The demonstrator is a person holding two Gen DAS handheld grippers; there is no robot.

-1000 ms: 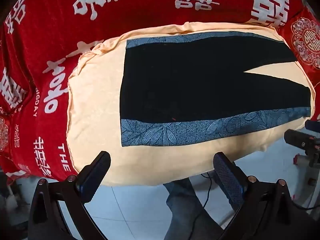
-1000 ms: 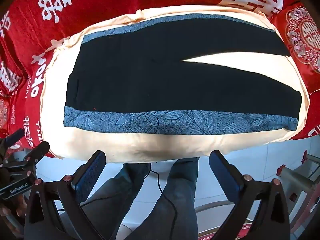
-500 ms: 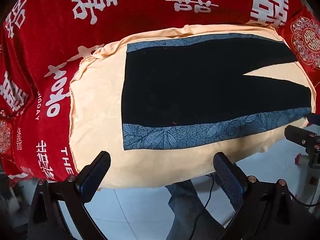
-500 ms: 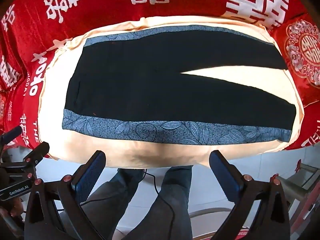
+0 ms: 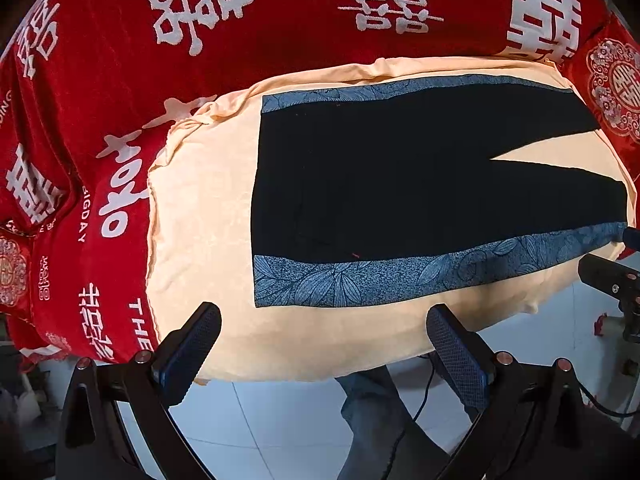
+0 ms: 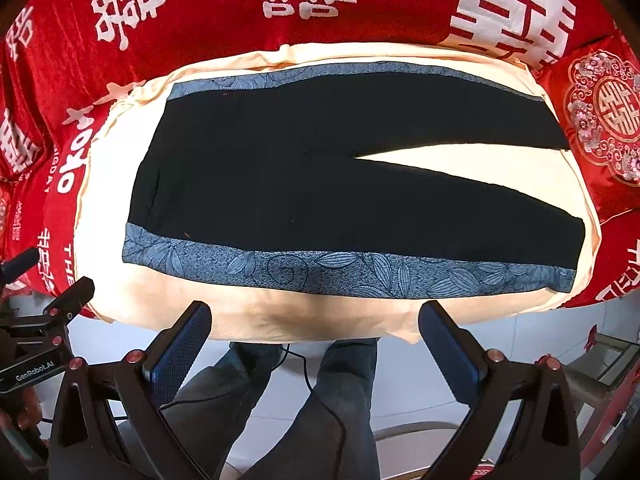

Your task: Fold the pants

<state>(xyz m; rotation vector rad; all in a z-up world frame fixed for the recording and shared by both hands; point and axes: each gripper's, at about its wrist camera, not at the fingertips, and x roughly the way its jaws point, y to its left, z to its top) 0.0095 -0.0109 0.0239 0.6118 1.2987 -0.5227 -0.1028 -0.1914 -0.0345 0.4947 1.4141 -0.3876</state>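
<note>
I've got both tools hovering off the near edge of the bed: left gripper w/ fingers spread wide, nothing between them, right gripper same, spread and empty. The pants lie flat ahead of both on a peach sheet, unfolded, waist toward the left tool's side, legs splayed in a V past the right tool. Blue leaf-print side stripe runs closest to the fingers, not touched; red blanket lies beyond.
</note>
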